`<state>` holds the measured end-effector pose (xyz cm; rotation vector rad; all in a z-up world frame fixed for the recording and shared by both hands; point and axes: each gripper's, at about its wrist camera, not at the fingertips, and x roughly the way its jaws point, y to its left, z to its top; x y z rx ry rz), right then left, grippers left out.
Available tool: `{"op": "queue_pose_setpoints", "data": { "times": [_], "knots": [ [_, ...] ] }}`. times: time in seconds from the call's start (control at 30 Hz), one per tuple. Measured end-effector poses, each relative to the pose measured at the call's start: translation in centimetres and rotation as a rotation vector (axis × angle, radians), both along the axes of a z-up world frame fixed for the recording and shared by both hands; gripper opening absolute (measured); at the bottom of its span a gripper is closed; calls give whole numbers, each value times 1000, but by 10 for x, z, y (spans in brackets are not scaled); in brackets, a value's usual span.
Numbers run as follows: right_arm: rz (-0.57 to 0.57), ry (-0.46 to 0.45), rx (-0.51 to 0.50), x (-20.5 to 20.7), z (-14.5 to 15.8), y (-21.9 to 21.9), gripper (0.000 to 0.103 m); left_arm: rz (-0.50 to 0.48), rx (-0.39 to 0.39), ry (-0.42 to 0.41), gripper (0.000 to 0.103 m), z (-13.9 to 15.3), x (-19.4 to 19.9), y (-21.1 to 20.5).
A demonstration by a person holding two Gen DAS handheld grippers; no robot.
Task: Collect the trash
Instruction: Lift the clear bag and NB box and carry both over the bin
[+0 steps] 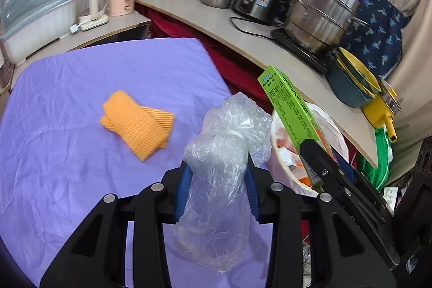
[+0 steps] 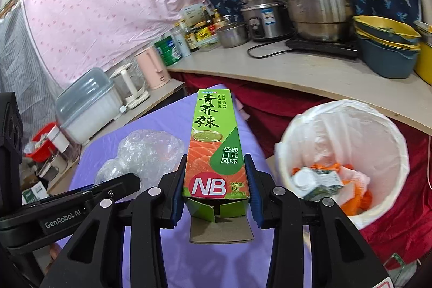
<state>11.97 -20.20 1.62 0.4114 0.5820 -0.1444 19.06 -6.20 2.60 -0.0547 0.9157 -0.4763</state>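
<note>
With our left hand-held gripper (image 1: 219,174) clamped on the crumpled plastic bag (image 1: 224,153) and our right hand-held gripper (image 2: 216,180) clamped on the green carton (image 2: 213,142) beside the lined bin (image 2: 383,126), the light bag may catch on the rim and fall outside.

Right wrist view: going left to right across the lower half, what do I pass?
Left gripper → crumpled clear plastic bag → green wasabi box clamped in the right gripper's jaws → white-lined trash bin with scraps inside.
</note>
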Motion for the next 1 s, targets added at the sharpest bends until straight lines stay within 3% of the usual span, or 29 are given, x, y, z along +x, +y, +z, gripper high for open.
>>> {"op": "queue_pose_setpoints", "data": {
  "times": [0.57,1.0],
  "knots": [
    [-282,-17,58,-96,-17,-119,38,-261,21,1,35,-3,-37,-133],
    [-345,7,88,-109,-35,-152,38,-328,58,-21,37,-21,-29,-206]
  ]
}}
